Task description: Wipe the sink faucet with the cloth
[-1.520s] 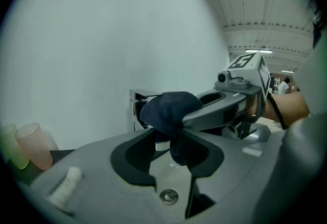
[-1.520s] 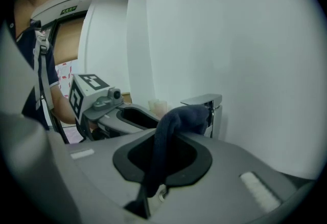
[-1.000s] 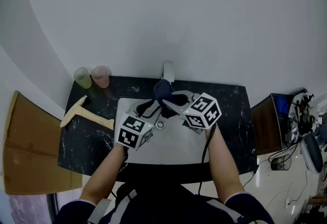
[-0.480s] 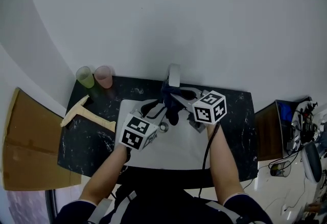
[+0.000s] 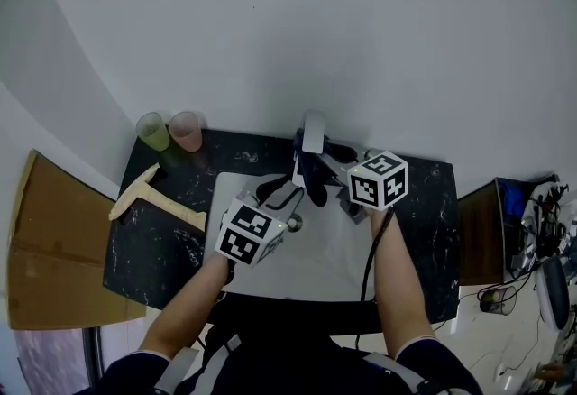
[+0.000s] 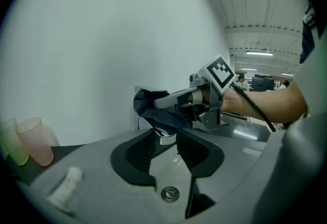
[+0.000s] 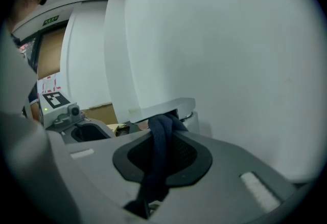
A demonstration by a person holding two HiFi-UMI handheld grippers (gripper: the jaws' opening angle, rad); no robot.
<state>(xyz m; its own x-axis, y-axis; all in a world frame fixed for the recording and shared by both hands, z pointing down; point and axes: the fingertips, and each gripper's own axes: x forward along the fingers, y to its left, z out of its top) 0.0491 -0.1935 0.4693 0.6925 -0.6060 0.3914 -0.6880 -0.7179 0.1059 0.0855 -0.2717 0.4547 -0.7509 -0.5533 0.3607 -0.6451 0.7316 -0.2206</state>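
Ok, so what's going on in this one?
A person stands at a sink with a gripper in each hand. The right gripper is shut on a dark blue cloth and holds it against the spout of the faucet. The left gripper hangs open and empty over the basin, just in front of the faucet and not touching it. The wiping looks to be under way.

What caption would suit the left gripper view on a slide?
Seen through the open left gripper, the right gripper holds a dark blue cloth against the faucet above the sink.
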